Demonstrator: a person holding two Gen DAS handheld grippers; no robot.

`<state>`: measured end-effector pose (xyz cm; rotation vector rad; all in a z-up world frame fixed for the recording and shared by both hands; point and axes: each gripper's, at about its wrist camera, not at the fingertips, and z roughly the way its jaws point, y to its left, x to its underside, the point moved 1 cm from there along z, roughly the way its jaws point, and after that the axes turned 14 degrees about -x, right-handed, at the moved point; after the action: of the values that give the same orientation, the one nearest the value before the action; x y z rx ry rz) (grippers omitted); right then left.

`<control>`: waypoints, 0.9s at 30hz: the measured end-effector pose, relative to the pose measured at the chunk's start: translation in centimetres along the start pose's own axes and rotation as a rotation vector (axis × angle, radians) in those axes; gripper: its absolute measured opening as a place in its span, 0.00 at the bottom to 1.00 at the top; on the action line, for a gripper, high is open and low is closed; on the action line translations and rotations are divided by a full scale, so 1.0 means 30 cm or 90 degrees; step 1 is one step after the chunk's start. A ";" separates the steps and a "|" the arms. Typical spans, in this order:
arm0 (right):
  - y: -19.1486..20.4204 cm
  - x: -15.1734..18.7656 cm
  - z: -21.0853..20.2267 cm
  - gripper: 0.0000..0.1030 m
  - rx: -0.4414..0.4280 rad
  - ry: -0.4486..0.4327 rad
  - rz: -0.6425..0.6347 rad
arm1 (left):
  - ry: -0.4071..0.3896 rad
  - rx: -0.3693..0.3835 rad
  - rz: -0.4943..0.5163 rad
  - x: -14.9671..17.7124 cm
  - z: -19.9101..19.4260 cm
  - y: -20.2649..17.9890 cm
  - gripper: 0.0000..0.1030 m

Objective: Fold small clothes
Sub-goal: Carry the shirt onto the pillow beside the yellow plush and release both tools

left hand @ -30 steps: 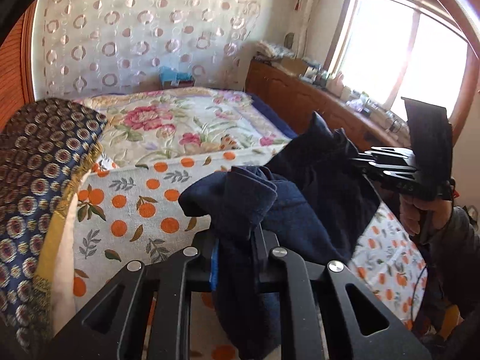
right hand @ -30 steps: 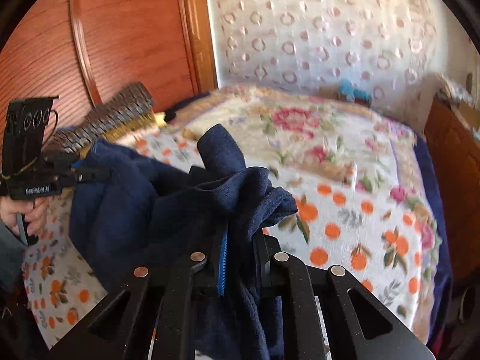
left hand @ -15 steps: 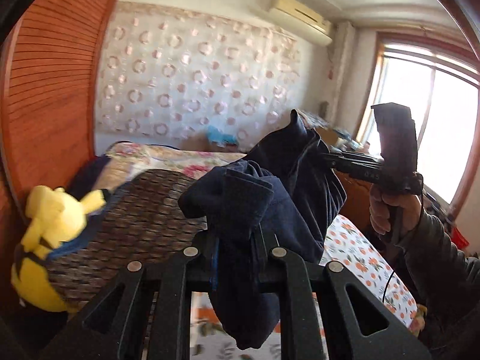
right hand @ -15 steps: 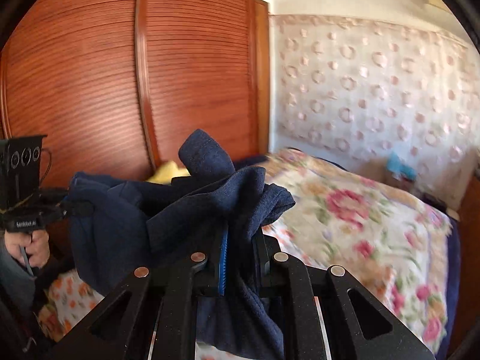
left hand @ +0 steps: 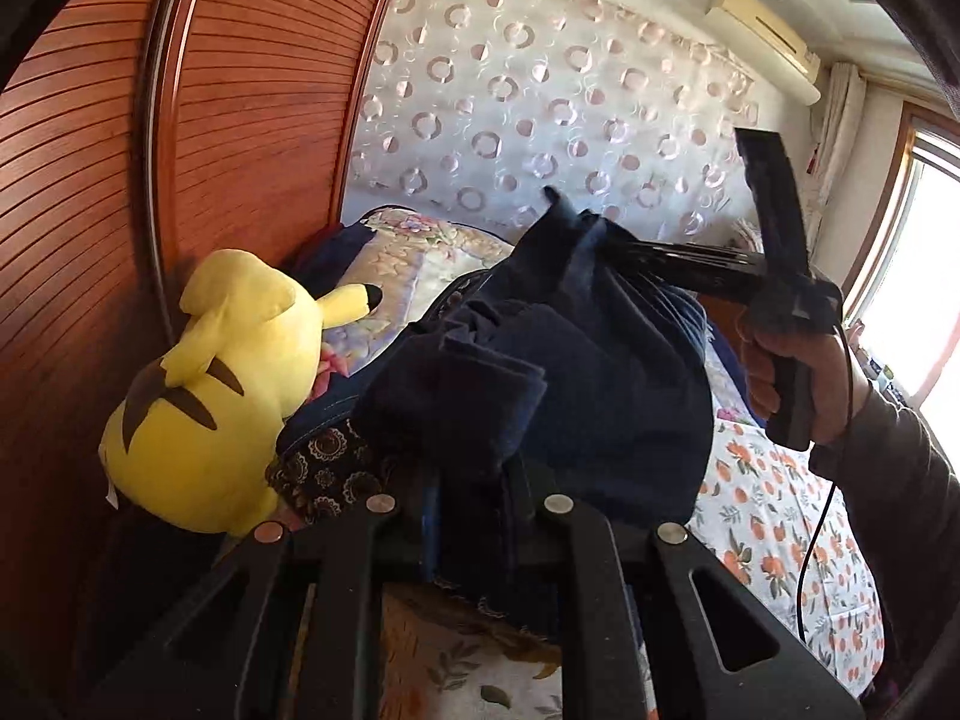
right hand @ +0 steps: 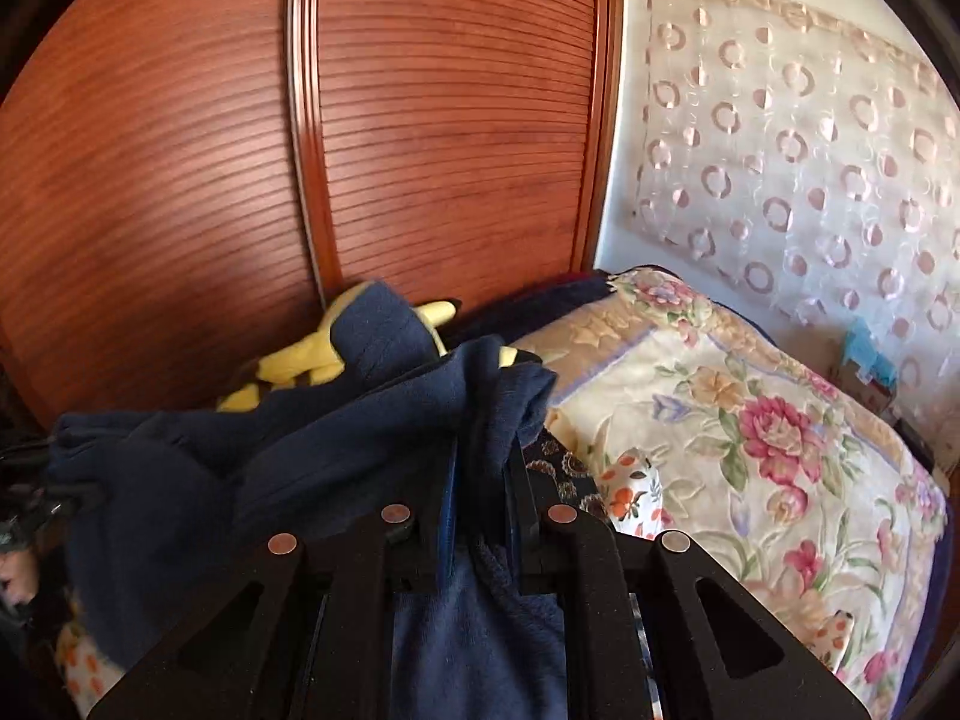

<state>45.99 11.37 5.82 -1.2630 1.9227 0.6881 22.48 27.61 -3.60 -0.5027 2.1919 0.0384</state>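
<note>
A dark navy fleece garment (left hand: 600, 384) hangs in the air between my two grippers, above the bed. My left gripper (left hand: 468, 516) is shut on one bunched edge of it. My right gripper (right hand: 480, 510) is shut on another edge of the same navy garment (right hand: 252, 480). In the left wrist view the right gripper (left hand: 576, 222) shows at upper right, held in a hand, with cloth pinched at its tip. The left gripper is barely visible at the far left edge of the right wrist view. The garment sags and folds between them.
A yellow plush toy (left hand: 222, 396) lies against the wooden slatted wardrobe (left hand: 90, 180). A dark patterned pillow (left hand: 324, 468) sits beside it. The bed has a floral quilt (right hand: 750, 432) and an orange-dotted sheet (left hand: 774, 528). A window (left hand: 924, 276) is at the right.
Both grippers have lifted and swung left toward the wardrobe with the garment still held. The plush toy and wardrobe now fill the views in place of the open bed.
</note>
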 end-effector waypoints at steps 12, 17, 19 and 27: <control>0.209 0.045 -0.117 0.52 0.008 -0.105 -0.001 | -0.026 -0.077 0.030 0.058 -0.061 0.028 0.44; 0.236 0.111 -0.038 0.52 0.013 -0.020 -0.010 | -0.044 -0.055 0.032 0.060 -0.115 0.016 0.70; 0.211 0.138 -0.002 0.52 0.015 0.003 0.009 | -0.055 -0.057 0.029 0.060 -0.136 0.017 0.76; 0.204 0.149 -0.033 0.52 0.028 -0.029 0.057 | -0.103 -0.079 0.060 0.073 -0.247 -0.019 0.84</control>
<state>38.91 10.52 3.07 -1.1312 1.9549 0.7104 15.92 24.84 -0.55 -0.4479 2.0615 0.2582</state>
